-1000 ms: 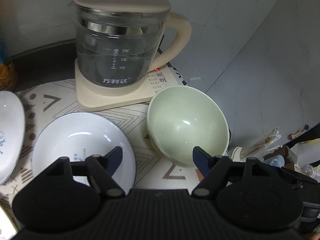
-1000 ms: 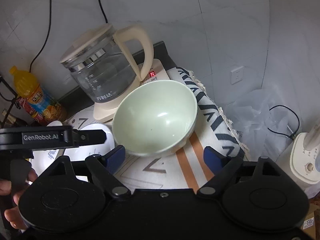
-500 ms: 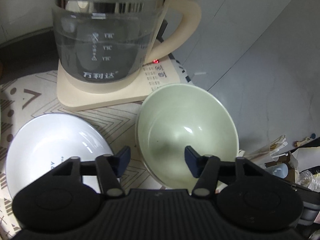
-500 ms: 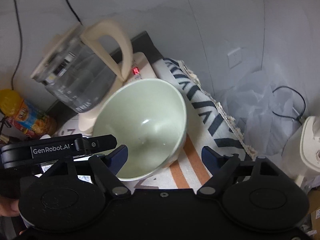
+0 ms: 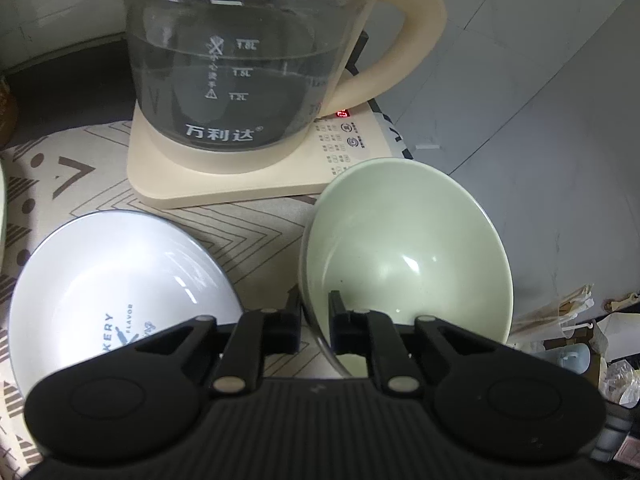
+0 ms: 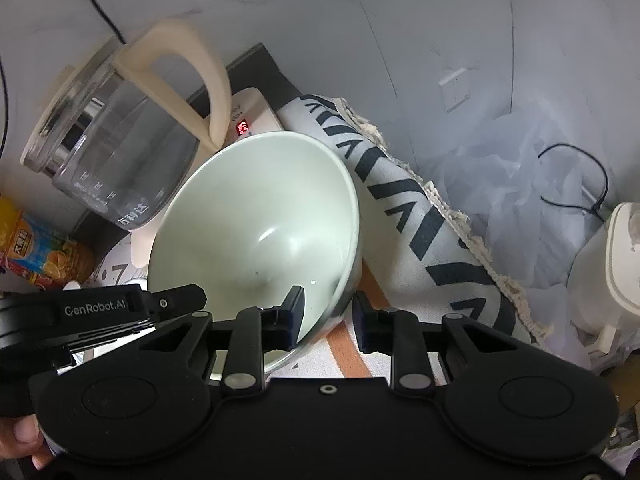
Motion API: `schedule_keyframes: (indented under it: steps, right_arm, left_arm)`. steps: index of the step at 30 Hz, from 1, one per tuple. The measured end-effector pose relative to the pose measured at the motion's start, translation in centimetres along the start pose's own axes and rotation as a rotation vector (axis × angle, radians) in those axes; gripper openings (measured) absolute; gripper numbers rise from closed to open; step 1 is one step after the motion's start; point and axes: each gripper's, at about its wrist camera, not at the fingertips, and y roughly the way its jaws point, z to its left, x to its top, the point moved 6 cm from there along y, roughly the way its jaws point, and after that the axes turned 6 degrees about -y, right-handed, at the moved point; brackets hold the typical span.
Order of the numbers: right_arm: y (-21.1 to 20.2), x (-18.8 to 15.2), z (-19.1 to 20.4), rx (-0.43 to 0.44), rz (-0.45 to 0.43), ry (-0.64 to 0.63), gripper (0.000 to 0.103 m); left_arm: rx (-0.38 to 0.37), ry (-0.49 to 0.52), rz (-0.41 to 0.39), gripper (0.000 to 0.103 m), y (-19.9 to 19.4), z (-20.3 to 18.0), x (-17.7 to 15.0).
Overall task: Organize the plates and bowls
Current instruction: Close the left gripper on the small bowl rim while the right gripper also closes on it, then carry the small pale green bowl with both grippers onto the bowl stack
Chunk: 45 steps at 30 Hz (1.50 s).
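A pale green bowl [image 5: 408, 256] stands on the patterned mat at the right, tilted. My left gripper [image 5: 314, 322] is shut on its left rim, one finger inside and one outside. In the right wrist view the same bowl [image 6: 256, 224] is gripped by my right gripper [image 6: 327, 314], which is shut on its right rim, left finger inside, right finger outside. A white plate [image 5: 116, 292] with blue lettering lies on the mat to the bowl's left. The left gripper's body [image 6: 100, 312] shows at the left of the right wrist view.
A glass kettle [image 5: 240, 56] on a cream base [image 5: 224, 184] stands just behind the bowl and plate. An orange juice bottle [image 6: 36, 248] is at the far left. The mat's fringed edge [image 6: 452, 208] runs along the right, with plastic bags and a white appliance [image 6: 608, 272] beyond.
Both grippers moved in on the green bowl and closed on opposite sides of its rim. The bowl now sits tilted between them.
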Motion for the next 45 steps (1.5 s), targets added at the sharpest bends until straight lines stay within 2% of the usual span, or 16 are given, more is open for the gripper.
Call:
schedule_keyframes:
  steps: [11, 22, 32, 45]
  right_arm:
    - [-4.4, -0.8, 1.2, 0.026, -0.077, 0.030, 0.026]
    - [-8.0, -2.7, 3.5, 0.007, -0.151, 0.005, 0.026]
    - [-10.5, -5.2, 5.3, 0.015, -0.188, 0.002, 0.026]
    - [-12.7, -8.6, 7.3, 0.006, -0.198, 0.007, 0.026]
  left_arm:
    - [-0.047, 0.020, -0.052, 0.011, -4.8, 0.0, -1.5]
    - [-0.078, 0.036, -0.069, 0.012, -8.9, 0.9, -3.4]
    - [-0.105, 0.051, -0.102, 0.012, -12.3, 2.5, -5.1]
    - [-0.116, 0.035, -0.104, 0.012, -15.1, 4.9, -8.1]
